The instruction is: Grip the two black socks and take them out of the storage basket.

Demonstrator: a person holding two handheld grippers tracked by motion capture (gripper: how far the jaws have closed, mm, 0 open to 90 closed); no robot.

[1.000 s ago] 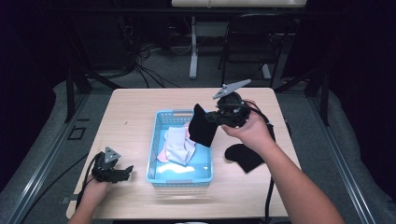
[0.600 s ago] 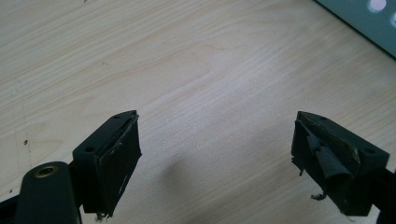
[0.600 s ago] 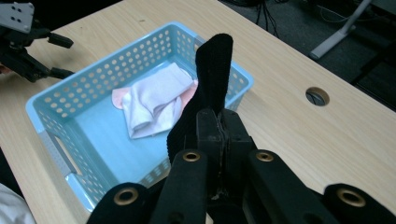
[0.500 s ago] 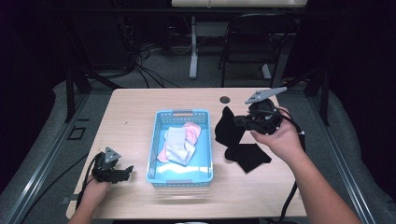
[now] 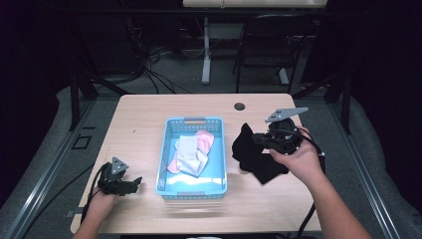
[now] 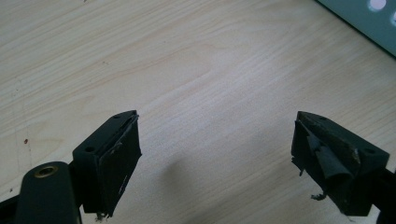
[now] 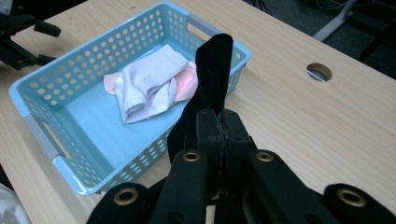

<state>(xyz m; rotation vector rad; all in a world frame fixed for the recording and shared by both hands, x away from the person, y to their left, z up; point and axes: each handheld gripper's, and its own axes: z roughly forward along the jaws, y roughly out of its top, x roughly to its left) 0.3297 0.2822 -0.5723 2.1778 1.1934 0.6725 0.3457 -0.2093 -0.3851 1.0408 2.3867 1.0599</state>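
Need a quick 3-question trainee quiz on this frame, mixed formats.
1. True or false: the right gripper is shut on the black sock.
2. What lies in the blue basket? A) pink and white socks B) a cup C) nothing
3. Fill in: the left gripper is ____, above bare table.

Key: 1 true; 2 A, the pink and white socks; 3 open.

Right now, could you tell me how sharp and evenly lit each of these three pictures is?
High view: bright table, room behind nearly black, slightly soft. Left gripper view: wood grain crisp, soft shadow under the open left tool. Right gripper view: basket and black cloth clear, the right tool is dark and a little soft.
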